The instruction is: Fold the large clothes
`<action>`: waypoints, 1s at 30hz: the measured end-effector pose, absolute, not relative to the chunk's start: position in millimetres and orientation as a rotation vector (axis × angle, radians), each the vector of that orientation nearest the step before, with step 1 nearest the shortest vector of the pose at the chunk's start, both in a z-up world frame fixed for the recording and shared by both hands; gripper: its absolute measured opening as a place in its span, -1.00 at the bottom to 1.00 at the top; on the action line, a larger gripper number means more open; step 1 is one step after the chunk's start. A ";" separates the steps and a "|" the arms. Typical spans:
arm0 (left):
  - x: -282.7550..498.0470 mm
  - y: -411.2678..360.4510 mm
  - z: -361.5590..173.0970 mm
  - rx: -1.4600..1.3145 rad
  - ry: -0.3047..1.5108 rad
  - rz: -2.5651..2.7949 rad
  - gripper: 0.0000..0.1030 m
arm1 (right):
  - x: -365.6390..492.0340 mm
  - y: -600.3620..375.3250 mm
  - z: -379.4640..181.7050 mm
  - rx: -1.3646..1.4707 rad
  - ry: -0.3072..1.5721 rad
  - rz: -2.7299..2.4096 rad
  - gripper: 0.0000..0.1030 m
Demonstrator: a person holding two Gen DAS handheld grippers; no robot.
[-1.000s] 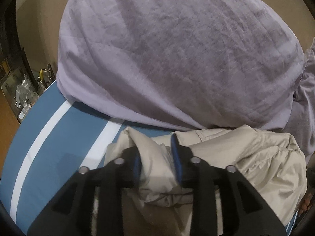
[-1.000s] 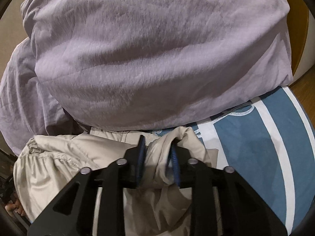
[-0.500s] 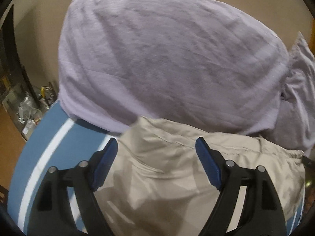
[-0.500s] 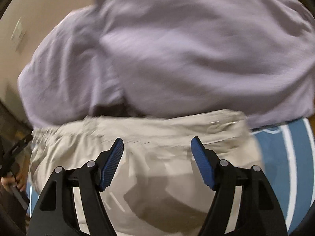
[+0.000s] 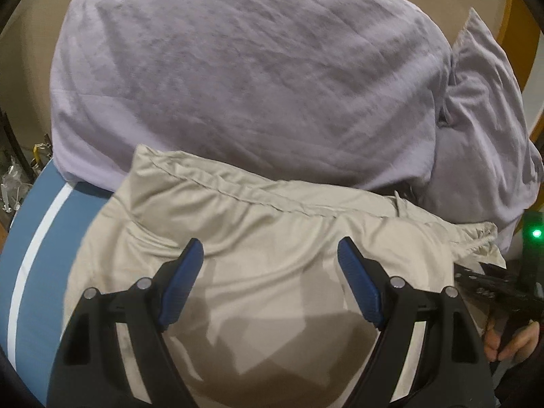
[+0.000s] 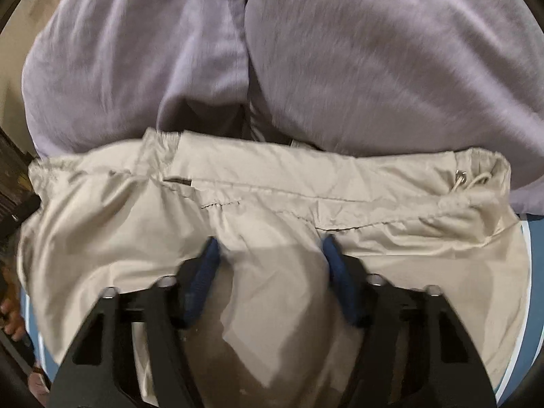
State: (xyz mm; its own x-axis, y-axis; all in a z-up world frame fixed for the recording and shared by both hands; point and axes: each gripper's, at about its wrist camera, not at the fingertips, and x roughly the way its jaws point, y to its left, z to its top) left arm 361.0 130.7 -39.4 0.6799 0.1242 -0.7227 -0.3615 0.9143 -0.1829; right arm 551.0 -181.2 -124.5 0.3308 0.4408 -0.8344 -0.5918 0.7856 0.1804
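Note:
A beige garment [image 5: 272, 224] with a drawstring hem lies folded on the blue bed cover [image 5: 37, 238], its far edge against the purple bedding. It fills the lower half of the right wrist view [image 6: 272, 197] too, drawstring [image 6: 472, 183] at the right. My left gripper [image 5: 270, 265] is open and empty, just above the beige cloth. My right gripper [image 6: 268, 255] is open and empty over the middle of the same garment. The other hand-held gripper [image 5: 503, 289] shows at the right edge of the left wrist view.
A big purple duvet or pillow pile [image 5: 244, 78] stands right behind the garment and fills the back of both views [image 6: 374, 61]. The blue cover has white stripes [image 5: 37, 248]. Clutter [image 5: 13, 183] sits beyond the bed's left edge.
Both grippers were shut on folds of the beige garment a second ago. They have let go, opened wide and lifted back, and the garment now lies flat and spread.

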 end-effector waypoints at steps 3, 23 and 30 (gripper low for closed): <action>365.8 124.2 -42.4 -0.318 0.785 0.257 0.58 | 543.8 -173.8 -129.6 -0.227 1.014 0.685 -0.55; 393.8 76.2 -45.3 -0.225 0.728 0.128 0.58 | 562.5 -182.0 -99.4 -0.139 0.864 0.578 -0.88; 419.8 72.2 -77.6 -0.151 0.775 0.228 0.64 | 557.8 -180.7 -104.0 -0.139 0.862 0.584 -0.77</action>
